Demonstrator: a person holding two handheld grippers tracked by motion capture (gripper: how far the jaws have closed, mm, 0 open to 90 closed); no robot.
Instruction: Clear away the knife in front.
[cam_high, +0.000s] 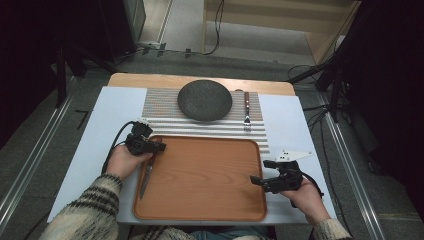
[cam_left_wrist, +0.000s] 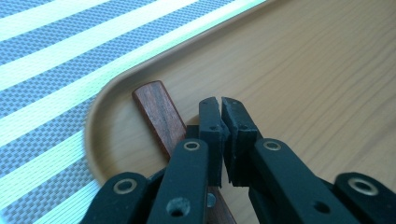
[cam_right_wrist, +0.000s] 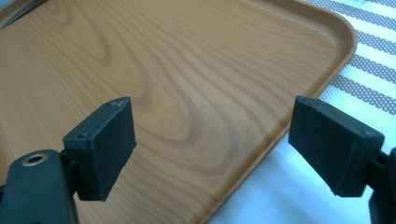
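A wooden tray (cam_high: 210, 175) lies at the table's near middle. A knife (cam_high: 145, 182) with a reddish wooden handle (cam_left_wrist: 159, 114) rests inside the tray's left edge, handle toward the far corner. My left gripper (cam_high: 159, 147) hovers over that handle. In the left gripper view its jaws (cam_left_wrist: 220, 105) stand shut with only a sliver between the pads, and the handle runs beneath and beside them. My right gripper (cam_high: 262, 172) sits at the tray's right rim, open, with nothing between its pads (cam_right_wrist: 212, 140), over bare tray wood (cam_right_wrist: 187, 70).
A dark round plate (cam_high: 204, 99) sits on a striped placemat (cam_high: 160, 107) beyond the tray. A fork (cam_high: 246, 112) lies to the plate's right. White sheets cover the table on both sides. Cables and stands surround the table.
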